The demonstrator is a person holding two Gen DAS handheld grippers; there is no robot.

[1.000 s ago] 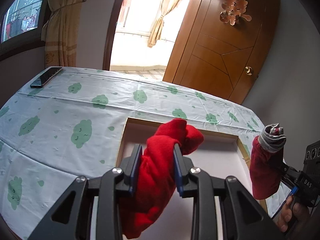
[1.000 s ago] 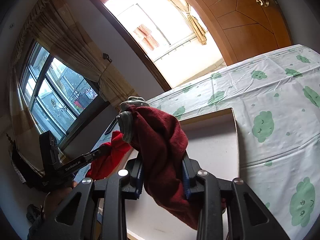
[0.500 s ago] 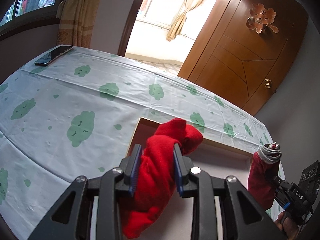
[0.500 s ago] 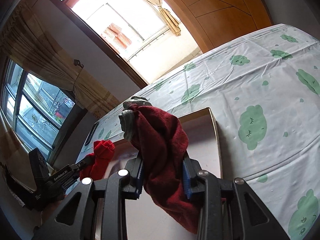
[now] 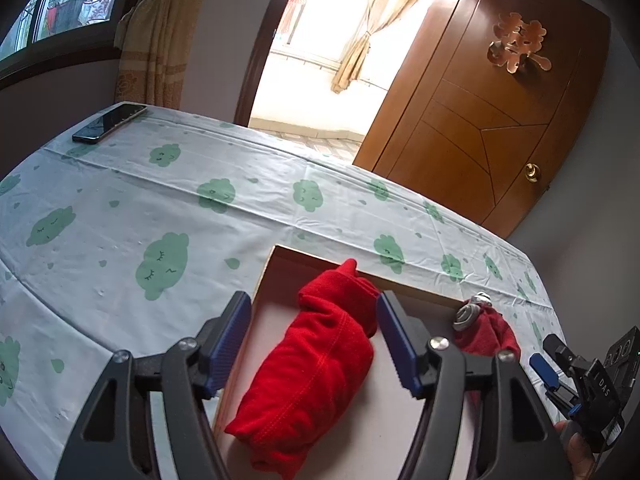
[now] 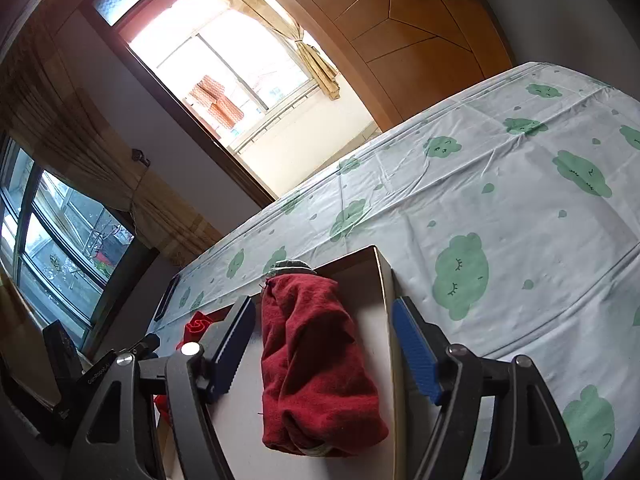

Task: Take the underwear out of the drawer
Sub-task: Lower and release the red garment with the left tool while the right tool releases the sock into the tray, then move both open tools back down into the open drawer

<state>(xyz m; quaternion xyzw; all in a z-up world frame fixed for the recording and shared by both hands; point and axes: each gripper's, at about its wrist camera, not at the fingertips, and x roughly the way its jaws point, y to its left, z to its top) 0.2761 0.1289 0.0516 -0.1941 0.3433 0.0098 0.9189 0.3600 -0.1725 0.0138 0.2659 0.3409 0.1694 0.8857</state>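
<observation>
Claws just opened – left claw (image 5: 312, 336) straddles bright-red underwear (image 5: 316, 368), right claw (image 6: 324, 344) dark-red underwear (image 6: 316, 360), unpinched.

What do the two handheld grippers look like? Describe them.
Both the left gripper and the right gripper have black angular arms with silver bolt heads and ribbed blue pads. The right gripper's body shows white lettering in the left wrist view.

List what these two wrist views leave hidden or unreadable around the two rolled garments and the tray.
- Bright red roll, left wrist view: its near end is cut off by the bottom edge.
- Dark red roll, left wrist view: its lower part sits behind a finger of the left gripper.
- Tray, right wrist view: its near edge is out of frame.
- Phone: screen dark, nothing readable.
</observation>
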